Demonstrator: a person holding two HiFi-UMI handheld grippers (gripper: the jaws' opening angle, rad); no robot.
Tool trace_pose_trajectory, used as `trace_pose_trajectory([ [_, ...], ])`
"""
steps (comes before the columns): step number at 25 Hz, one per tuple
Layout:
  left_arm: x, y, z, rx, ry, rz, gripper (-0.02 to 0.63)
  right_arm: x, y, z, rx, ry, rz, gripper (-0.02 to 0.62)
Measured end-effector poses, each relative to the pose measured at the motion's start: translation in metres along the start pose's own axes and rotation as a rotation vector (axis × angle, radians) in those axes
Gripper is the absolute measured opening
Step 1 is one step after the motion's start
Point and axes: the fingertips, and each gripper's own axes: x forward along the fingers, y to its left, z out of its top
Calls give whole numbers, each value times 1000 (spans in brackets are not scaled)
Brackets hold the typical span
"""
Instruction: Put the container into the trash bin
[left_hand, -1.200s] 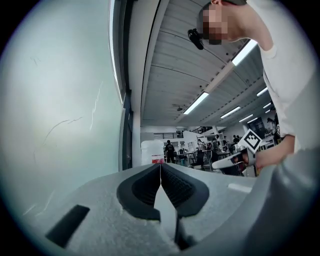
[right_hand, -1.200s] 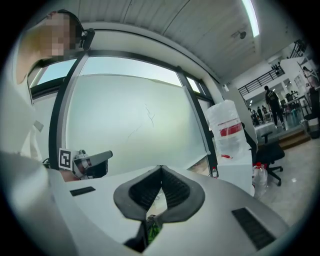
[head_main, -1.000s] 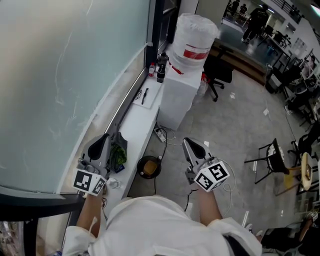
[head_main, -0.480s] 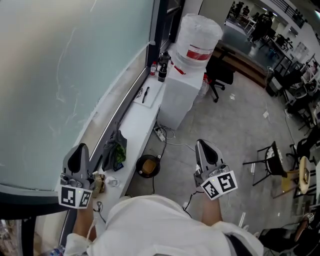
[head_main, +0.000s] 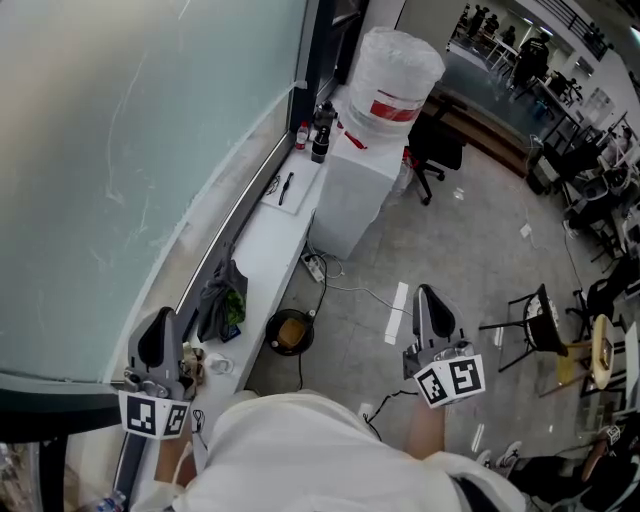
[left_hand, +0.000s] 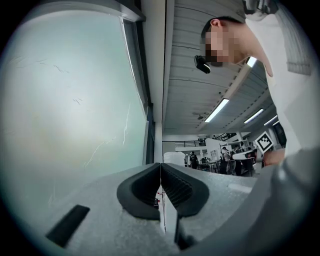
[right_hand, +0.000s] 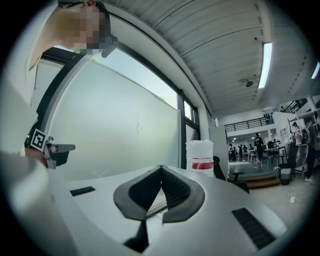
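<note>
In the head view a round black trash bin (head_main: 290, 332) stands on the floor beside the white ledge (head_main: 270, 240), with something brownish inside it. My left gripper (head_main: 160, 320) is at the lower left over the ledge's near end, shut and empty. The right gripper (head_main: 428, 293) hangs over the floor to the right of the bin, also shut with nothing in it. The left gripper view shows its jaws (left_hand: 160, 167) pressed together, pointing along the frosted glass. Seen in the right gripper view, the right gripper (right_hand: 161, 170) is closed too. No container shows in either grip.
A grey and green bundle (head_main: 222, 298) and small items (head_main: 205, 365) lie on the ledge near my left gripper. Bottles (head_main: 318, 135) stand at its far end. A wrapped water dispenser (head_main: 385, 95), a power strip (head_main: 318, 268), an office chair (head_main: 435, 150) and a black stool (head_main: 535, 315) occupy the floor.
My left gripper drew back from the bundle toward the ledge's near end. My right gripper moved right, away from the bin. Both stayed shut.
</note>
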Motion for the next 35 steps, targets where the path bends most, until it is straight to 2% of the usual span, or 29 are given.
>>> trace_pose_trajectory([
  [5,-1,-1,3,13,0,-6,17,-15,-10,-2,19,-4,-53,2],
  [10,-1,-1,6,22,9,-26,18,-17,-1,-4,31,-7,-57,3],
  [24,-5,1,-5,-6,49,-70,18,-31,35,-16,69,15,-22,2],
  [35,-5,4,2,-10,20,-86,18,-21,59,-10,62,9,29,2],
])
